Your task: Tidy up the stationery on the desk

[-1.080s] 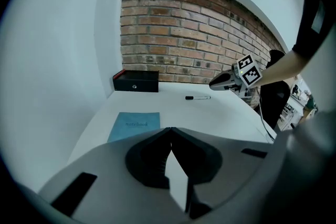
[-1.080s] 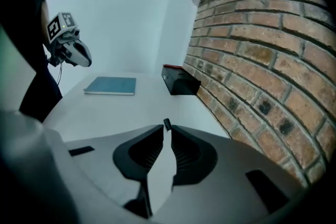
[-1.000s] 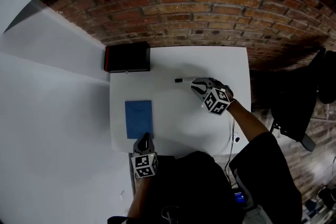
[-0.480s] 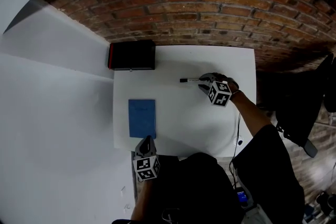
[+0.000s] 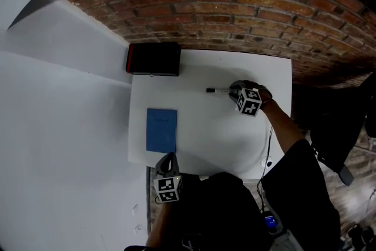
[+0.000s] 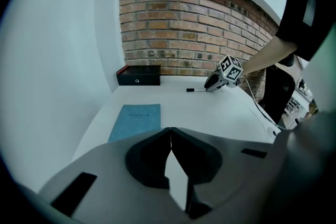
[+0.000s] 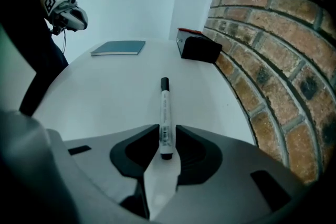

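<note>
Right tool (image 7: 167,131) released: its jaws have just been opening and now straddle the rear end of the marker (image 7: 164,113), which lies flat on the desk (image 5: 223,132), cap pointing away from the tool. Beyond the cap stands a black box (image 7: 198,47), with a blue notebook (image 7: 118,48) to its left. Left tool (image 6: 170,131) clenched, empty, at the desk's near edge.

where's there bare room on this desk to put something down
Bare: the wide middle of the white desk, between the blue notebook and the right edge. Crowded: the far side, with the black box, the black-capped white marker and the right gripper, whose jaws have just been opening, the marker between them.
</note>
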A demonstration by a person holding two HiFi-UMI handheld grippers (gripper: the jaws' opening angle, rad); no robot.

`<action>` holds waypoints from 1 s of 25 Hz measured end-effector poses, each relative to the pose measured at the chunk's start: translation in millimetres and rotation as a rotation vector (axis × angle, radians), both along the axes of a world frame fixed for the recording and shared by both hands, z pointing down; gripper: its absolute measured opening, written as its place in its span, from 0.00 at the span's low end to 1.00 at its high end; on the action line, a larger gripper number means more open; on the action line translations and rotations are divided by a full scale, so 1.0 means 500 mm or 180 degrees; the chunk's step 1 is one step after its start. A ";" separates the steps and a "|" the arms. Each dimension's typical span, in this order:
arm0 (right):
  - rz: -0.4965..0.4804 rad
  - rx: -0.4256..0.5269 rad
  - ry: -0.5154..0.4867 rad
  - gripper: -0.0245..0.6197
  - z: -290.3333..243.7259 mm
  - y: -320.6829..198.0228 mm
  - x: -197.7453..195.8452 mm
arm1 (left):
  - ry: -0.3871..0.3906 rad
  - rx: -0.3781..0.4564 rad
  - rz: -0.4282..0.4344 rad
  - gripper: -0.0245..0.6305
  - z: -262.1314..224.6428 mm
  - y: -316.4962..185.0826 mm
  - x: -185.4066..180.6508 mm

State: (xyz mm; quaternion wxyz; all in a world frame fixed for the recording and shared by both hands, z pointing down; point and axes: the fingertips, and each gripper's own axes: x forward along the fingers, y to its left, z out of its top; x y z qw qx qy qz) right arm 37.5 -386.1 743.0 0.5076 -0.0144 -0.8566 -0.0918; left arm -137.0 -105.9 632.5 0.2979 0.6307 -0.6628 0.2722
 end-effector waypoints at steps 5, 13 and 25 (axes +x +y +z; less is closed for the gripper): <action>0.0010 -0.0214 0.0090 0.17 0.008 -0.001 0.002 | 0.0096 -0.0051 -0.0095 0.06 0.011 0.008 0.000; 0.0155 -0.0338 0.0062 0.16 0.005 -0.001 0.000 | 0.0111 -0.0070 -0.0100 0.06 0.018 0.009 0.009; 0.1253 -0.0428 -0.0345 0.16 -0.040 -0.025 0.037 | 0.0057 -0.0038 0.0097 0.06 0.018 -0.012 0.034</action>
